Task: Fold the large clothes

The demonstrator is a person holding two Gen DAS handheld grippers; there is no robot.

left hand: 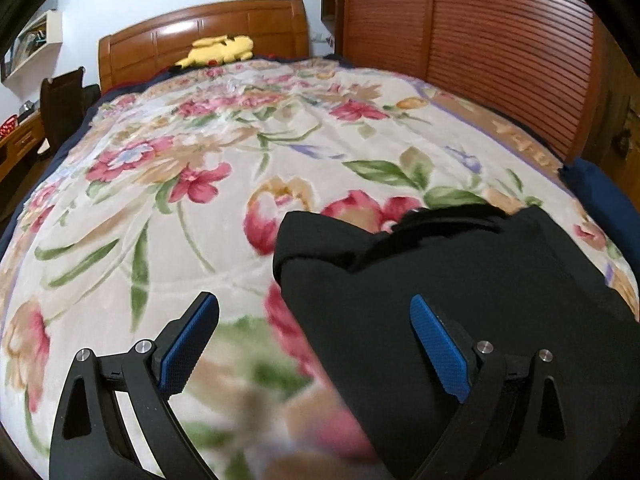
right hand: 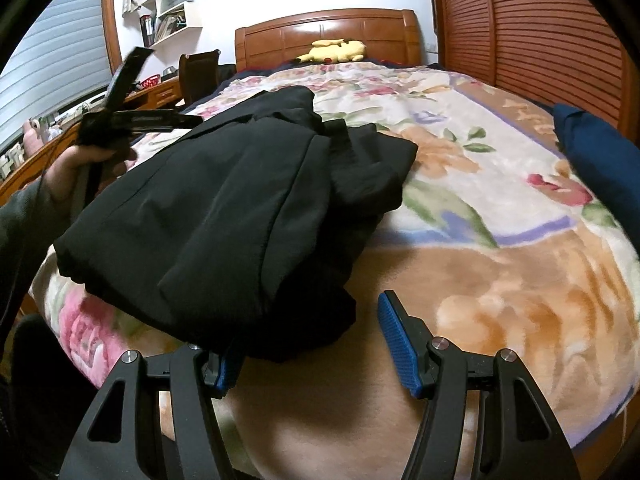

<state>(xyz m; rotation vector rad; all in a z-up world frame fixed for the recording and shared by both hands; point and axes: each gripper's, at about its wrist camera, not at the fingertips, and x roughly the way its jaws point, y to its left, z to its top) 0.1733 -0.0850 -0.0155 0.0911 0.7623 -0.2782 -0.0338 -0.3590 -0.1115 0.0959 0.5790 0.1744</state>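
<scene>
A black garment (right hand: pixel 224 208), folded into a thick bundle, lies on the floral blanket (right hand: pixel 500 280) near the bed's foot. In the left wrist view my left gripper (left hand: pixel 314 300) is open above the left edge of the garment (left hand: pixel 460 280); its right finger is over the cloth and its left finger over the blanket (left hand: pixel 180 200). A hand (right hand: pixel 76 168) holds that gripper's handle at the bundle's left side. My right gripper (right hand: pixel 312 320) is open at the near corner of the bundle. The cloth drapes over its left finger, while the right pad (right hand: pixel 396 344) stands free.
A yellow plush toy (right hand: pixel 336 51) lies by the wooden headboard (right hand: pixel 328 28). Louvred wooden doors (right hand: pixel 540 32) run along the bed's right side. Dark blue bedding (right hand: pixel 592 152) is bunched at the right edge. A desk and chair (right hand: pixel 196 72) stand left of the bed.
</scene>
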